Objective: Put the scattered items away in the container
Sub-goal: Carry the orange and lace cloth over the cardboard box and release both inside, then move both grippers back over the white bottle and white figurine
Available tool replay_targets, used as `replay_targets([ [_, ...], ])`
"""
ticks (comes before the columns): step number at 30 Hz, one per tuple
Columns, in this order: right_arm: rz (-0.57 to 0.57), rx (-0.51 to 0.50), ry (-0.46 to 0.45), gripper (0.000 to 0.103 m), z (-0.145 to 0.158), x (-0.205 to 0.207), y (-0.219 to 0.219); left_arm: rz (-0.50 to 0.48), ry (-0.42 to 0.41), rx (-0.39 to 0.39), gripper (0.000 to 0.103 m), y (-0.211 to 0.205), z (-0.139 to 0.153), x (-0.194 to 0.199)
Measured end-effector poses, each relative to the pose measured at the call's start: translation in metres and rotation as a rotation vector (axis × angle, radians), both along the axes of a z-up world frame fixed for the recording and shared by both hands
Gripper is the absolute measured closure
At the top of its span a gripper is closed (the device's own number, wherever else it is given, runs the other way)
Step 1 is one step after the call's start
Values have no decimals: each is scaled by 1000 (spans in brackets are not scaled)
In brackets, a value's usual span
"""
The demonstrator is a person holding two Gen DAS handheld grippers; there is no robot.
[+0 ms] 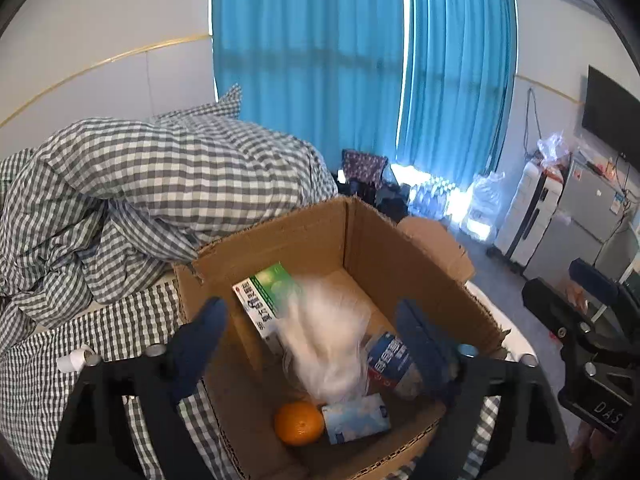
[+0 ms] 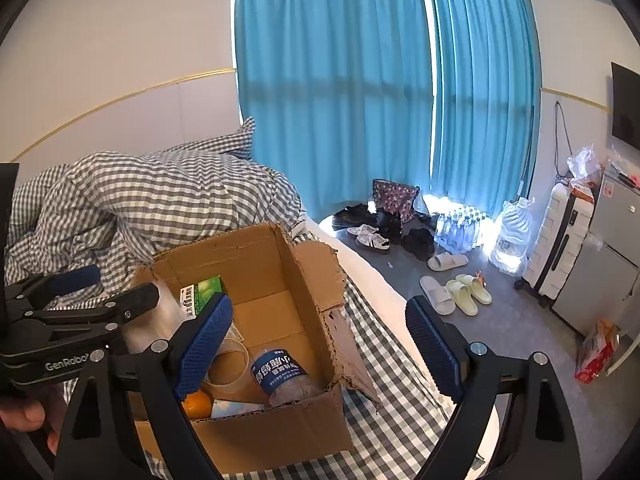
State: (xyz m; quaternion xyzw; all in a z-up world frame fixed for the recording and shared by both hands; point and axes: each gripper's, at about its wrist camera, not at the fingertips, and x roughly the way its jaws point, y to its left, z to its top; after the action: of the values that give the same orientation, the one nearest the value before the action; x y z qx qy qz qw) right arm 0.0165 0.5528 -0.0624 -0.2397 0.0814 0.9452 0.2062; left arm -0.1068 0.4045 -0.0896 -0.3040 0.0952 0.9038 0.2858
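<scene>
Daylight comes through the pleated turquoise curtains (image 2: 340, 92), backlit and glowing, with blown-out white glare at the gap between panels and at the hem on the floor. Room is evenly bright, shadows soft. Strong fisheye bending in both views, black vignette at corners. In the left wrist view a translucent white plastic bag (image 1: 326, 336) inside the brown cardboard box (image 1: 312, 232) is smeared by motion blur. Right wrist view mostly sharp.

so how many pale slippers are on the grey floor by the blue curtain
4. One white slipper lies alone near the dark shoes; another white slipper lies closer to the bed, beside a pair of pale yellow slippers. More may be hidden behind the bed edge.
</scene>
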Motion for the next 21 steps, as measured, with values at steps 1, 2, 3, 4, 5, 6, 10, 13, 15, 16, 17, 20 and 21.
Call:
replay_targets([
  [1, 0, -2, 2, 15, 1, 0, -1, 3, 0, 1, 10, -1, 1, 0],
  [2, 0, -5, 6, 15, 2, 0, -2, 5, -1, 2, 10, -2, 2, -1],
  [3, 2, -8, 10, 15, 3, 0, -3, 8, -1, 4, 10, -4, 3, -1],
  [4, 4, -11, 13, 14, 3, 0, -3, 12, -1, 7, 10, -7, 5, -2],
  [5, 7, -9, 15, 14, 5, 0, -6, 15, 0, 9, 10, -10, 6, -2],
  [6, 10, -6, 18, 14, 6, 1, -9, 19, 1, 11, 10, -14, 8, -2],
  [10, 28, 4, 23, 14, 11, -2, -24, 39, 14, 20, 7, -35, 14, -3],
  [13, 49, 12, 25, 14, 17, -7, -41, 62, 25, 21, 4, -50, 18, -2],
  [15, 70, 12, 25, 14, 21, -10, -52, 95, 31, 13, 0, -67, 20, -3],
  [16, 81, 14, 26, 14, 22, -11, -59, 113, 34, 10, 0, -76, 20, -5],
  [17, 94, 20, 29, 14, 25, -13, -68, 127, 36, 7, 0, -84, 20, -6],
  [20, 128, 30, 36, 14, 32, -20, -92, 183, 43, -1, 0, -116, 22, -10],
  [21, 139, 32, 37, 13, 35, -23, -99, 199, 44, -1, 0, -128, 23, -11],
])
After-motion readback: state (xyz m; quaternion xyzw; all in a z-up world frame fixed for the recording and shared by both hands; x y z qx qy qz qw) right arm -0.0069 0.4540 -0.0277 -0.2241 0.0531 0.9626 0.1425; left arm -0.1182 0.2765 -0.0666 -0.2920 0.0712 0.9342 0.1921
